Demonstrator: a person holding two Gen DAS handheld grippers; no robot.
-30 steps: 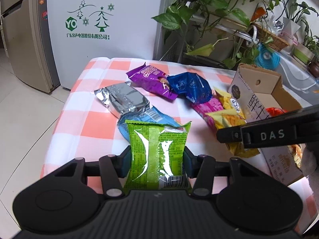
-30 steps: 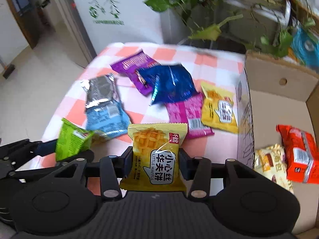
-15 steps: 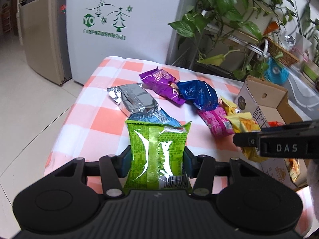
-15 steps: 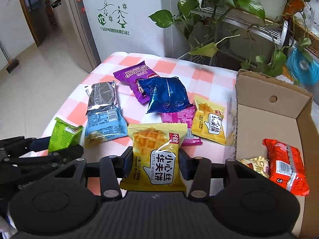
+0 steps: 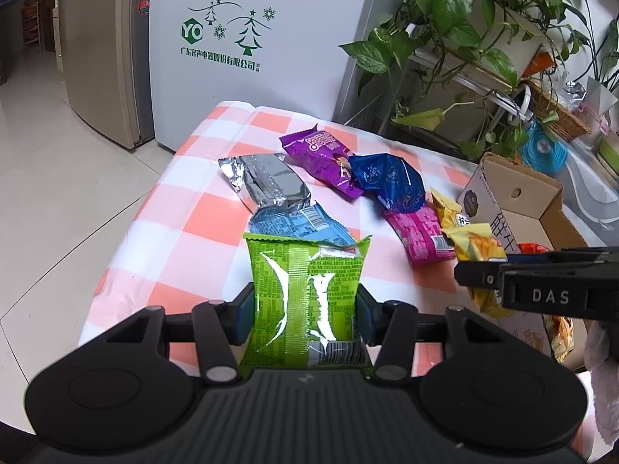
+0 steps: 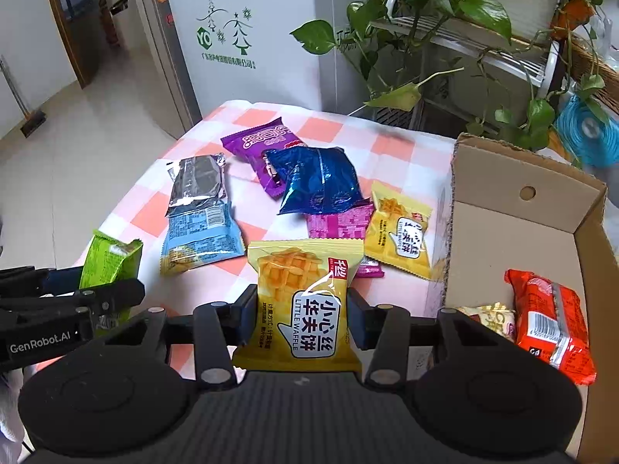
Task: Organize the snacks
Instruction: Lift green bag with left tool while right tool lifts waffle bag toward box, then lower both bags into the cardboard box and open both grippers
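My left gripper (image 5: 305,309) is shut on a green snack packet (image 5: 305,297), held above the near edge of the checked table (image 5: 185,208). My right gripper (image 6: 300,317) is shut on a yellow waffle packet (image 6: 305,305), held just left of the open cardboard box (image 6: 514,239). The box holds a red packet (image 6: 549,321) and a small yellow one (image 6: 493,319). Loose packets lie on the table: silver (image 6: 199,181), light blue (image 6: 201,239), purple (image 6: 259,143), dark blue (image 6: 317,181), pink (image 6: 336,224), and another yellow waffle packet (image 6: 402,236).
A white fridge (image 5: 247,38) and a steel fridge (image 5: 96,62) stand behind the table. Potted plants on a rack (image 6: 445,31) hang over the far right, above the box. Tiled floor (image 5: 58,193) lies to the left.
Both grippers have risen and drawn back from the table with their packets held; the table packets look farther away. The right gripper's view now takes in more of the box.
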